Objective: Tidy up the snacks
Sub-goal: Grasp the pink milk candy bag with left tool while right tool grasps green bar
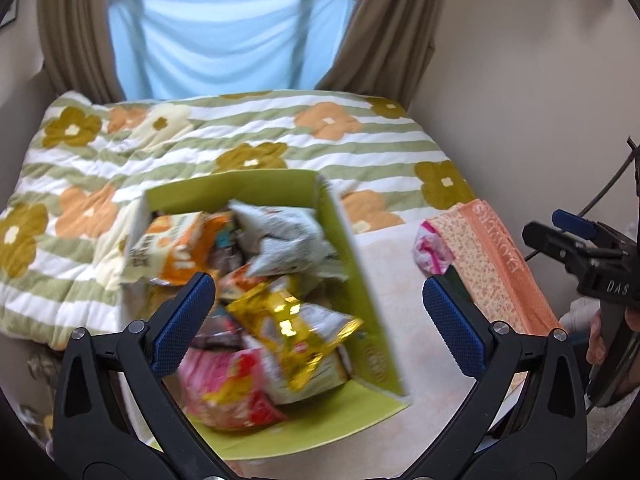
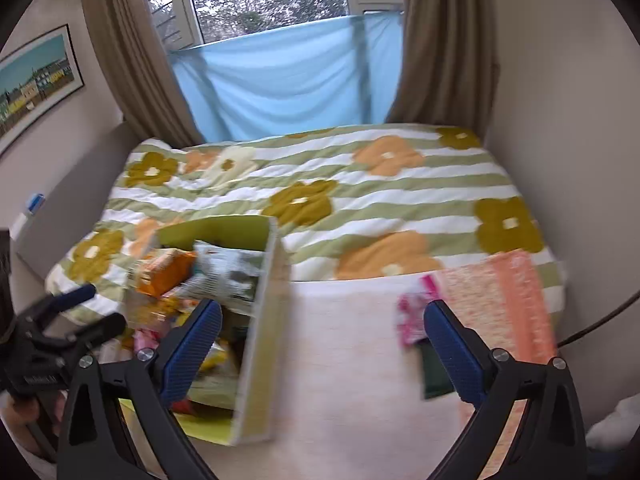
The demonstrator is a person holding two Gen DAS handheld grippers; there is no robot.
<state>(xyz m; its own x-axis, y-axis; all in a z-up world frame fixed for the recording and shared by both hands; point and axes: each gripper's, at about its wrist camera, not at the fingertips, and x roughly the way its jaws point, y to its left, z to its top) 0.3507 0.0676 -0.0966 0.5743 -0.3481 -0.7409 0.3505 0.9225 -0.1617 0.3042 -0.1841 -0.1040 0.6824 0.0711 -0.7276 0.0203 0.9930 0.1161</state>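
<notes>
A green cardboard box (image 1: 372,320) lies on the bed, full of several snack bags: a yellow foil bag (image 1: 288,320), a white bag (image 1: 280,240), an orange bag (image 1: 176,248) and a pink-red bag (image 1: 232,384). My left gripper (image 1: 320,320) is open and empty above the box. My right gripper (image 2: 322,352) is open and empty over the pale cloth (image 2: 344,344), right of the box (image 2: 260,340). A pink snack packet (image 2: 412,316) lies beside an orange floral box (image 2: 504,312). The right gripper also shows in the left wrist view (image 1: 560,232).
A striped flower quilt (image 1: 240,140) covers the bed. Walls close in on the right and left. Brown curtains (image 2: 128,60) and a blue cloth (image 2: 288,80) hang at the window behind. A cable (image 1: 608,188) hangs by the right wall.
</notes>
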